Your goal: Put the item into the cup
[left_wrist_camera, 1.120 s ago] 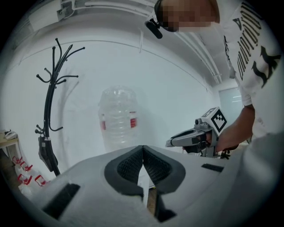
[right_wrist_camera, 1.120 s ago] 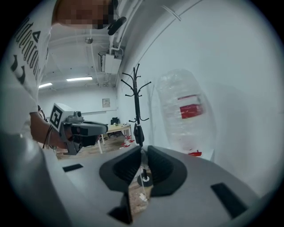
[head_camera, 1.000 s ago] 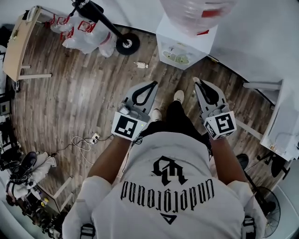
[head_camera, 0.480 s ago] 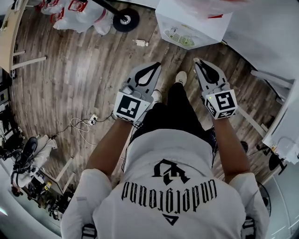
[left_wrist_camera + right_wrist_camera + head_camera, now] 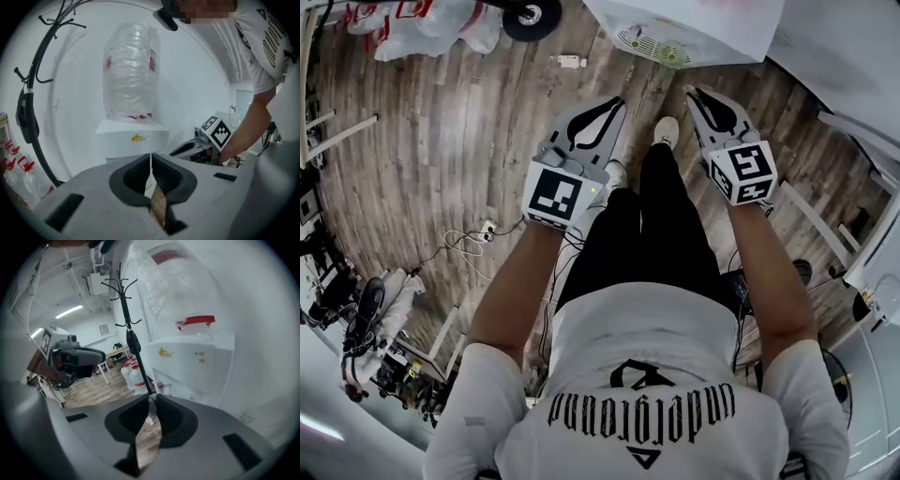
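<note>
- Neither the item nor the cup shows in any of the three views, so their place cannot be told.
- The left gripper (image 5: 150,158) has its jaws drawn together, tips meeting in a thin line, with nothing between them.
- The right gripper (image 5: 150,399) is likewise closed at the tips and carries nothing (only floor shows through the slot behind the tips).
- In the head view both grippers are held out in front of the person, side by side and apart, one on each side of the black-trousered legs (image 5: 661,225); each marker cube (image 5: 555,195) faces up toward the camera.
- Both point toward a white water dispenser (image 5: 132,136), which bears a large bottle (image 5: 131,70) wrapped in clear plastic.
- A black coat stand (image 5: 125,310) rises just left of the dispenser, and spare water bottles (image 5: 133,376) with red caps stand by its foot.
- The wooden floor (image 5: 441,141) lies under everything; a tangle of white cable (image 5: 469,246) lies on it to the person's left.
</note>
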Demonstrator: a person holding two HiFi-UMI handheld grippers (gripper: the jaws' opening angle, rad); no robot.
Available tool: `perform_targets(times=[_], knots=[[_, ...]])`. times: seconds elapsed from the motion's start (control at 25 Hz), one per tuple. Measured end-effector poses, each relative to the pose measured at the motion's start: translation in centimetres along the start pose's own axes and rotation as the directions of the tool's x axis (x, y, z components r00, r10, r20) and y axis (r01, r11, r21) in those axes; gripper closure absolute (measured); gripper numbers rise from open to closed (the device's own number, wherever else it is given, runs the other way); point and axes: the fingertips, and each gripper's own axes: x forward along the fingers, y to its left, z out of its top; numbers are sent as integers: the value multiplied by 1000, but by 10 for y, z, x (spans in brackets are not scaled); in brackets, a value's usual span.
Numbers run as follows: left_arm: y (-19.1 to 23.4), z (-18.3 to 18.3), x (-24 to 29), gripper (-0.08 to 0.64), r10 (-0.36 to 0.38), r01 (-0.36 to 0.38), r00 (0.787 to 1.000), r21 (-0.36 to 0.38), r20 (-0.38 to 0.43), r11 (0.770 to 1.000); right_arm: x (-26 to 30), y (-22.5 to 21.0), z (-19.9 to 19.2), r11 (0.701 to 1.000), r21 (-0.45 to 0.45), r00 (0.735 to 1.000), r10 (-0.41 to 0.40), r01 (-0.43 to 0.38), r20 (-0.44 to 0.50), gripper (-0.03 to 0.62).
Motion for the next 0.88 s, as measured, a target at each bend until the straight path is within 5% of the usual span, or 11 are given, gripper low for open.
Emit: perform_targets(times=[0.88], knots=[[39,-110,96,543,-17,12,996,-55,-92,998,136,-78,-112,991,78,985,-101,113,-143,532]])
